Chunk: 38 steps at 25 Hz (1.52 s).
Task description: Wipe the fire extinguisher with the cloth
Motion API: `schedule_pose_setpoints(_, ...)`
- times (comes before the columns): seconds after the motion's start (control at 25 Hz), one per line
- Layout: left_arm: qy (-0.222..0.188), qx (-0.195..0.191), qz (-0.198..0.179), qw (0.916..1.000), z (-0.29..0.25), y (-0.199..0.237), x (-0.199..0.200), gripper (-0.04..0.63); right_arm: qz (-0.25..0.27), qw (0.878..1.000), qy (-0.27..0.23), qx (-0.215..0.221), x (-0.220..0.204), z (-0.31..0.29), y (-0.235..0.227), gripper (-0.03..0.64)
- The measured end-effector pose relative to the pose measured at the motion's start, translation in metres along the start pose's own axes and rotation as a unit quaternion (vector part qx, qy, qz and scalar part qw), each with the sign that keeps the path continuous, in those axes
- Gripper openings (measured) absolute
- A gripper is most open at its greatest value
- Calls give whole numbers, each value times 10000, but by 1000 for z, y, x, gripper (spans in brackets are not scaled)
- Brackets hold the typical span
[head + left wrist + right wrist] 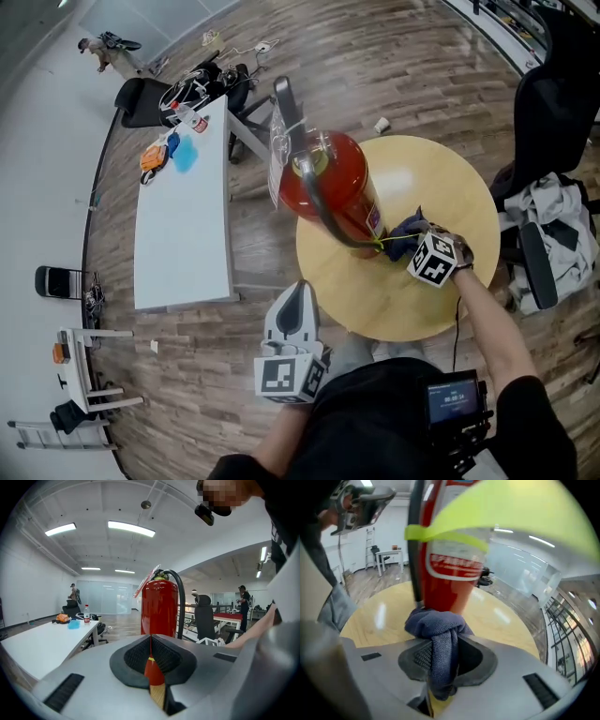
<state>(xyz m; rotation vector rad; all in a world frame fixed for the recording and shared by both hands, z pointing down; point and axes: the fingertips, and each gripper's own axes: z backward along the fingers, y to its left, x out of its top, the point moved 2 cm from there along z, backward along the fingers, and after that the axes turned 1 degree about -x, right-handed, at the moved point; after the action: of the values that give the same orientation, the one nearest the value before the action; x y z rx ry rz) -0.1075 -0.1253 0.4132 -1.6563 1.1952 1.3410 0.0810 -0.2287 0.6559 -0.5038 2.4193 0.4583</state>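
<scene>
Head view: fire extinguisher stands upright on the round table, left of the tabletop's middle, with its black hose running down the side towards the person.

Only this view shows both grippers together. The right gripper is at the cylinder's foot, near the table's middle. The left gripper is off the table's near-left edge, over the floor.

Right gripper view: jaws of the right gripper are clamped on a bunched dark blue cloth. The wad touches the bottom of the red cylinder. A yellow-green strap crosses the cylinder higher up.

Left gripper view: jaws of the left gripper are together with only a thin slit between them, and they hold nothing. They point at the extinguisher, well apart from it.

Room: the tabletop is bare along its right and near edges. An office chair draped with clothing stands just beside the right edge. A long white table lies well off to the left.
</scene>
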Motion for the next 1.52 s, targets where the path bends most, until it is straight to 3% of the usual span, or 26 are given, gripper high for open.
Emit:
schedule_pose_setpoints(0.08,17,33,44,10000,0,0,3,23,-287,9984,-486,-38,16,10,-16,103)
schedule_pose_setpoints(0.24,5,-67,-11,10000,-3,-3,1,23,574,9925,-1072,115,52,21,-17,103)
schedule_pose_setpoints(0.36,-13,-126,-47,9999,-4,-3,2,23,805,9852,-1510,73,70,42,-28,103)
schedule_pose_setpoints(0.6,-30,-170,57,9998,-8,-7,6,23,1404,9584,-2472,-259,145,128,-59,103)
schedule_pose_setpoints(0.76,-43,-244,33,9997,-14,-10,6,23,1392,9384,-3075,-738,205,201,-75,103)
schedule_pose_setpoints(0.96,-60,-400,82,9991,-22,-18,2,23,1876,9254,-3037,-1275,245,250,-76,103)
schedule_pose_setpoints(1.12,-13,-412,129,9991,-25,-19,-1,23,2303,9047,-3282,-1442,275,270,-44,103)
schedule_pose_setpoints(1.2,-31,-377,153,9992,-25,-17,1,23,2196,9078,-3289,-1398,279,268,-42,103)
schedule_pose_setpoints(1.28,-53,-324,170,9993,-24,-15,3,23,1739,9122,-3495,-1244,280,269,-56,103)
schedule_pose_setpoints(1.4,-34,-242,216,9995,-20,-10,1,23,1297,9165,-3532,-1359,277,264,-85,103)
schedule_pose_setpoints(1.52,-9,-175,243,9996,-15,-7,-3,23,1421,9228,-3192,-1624,275,251,-109,103)
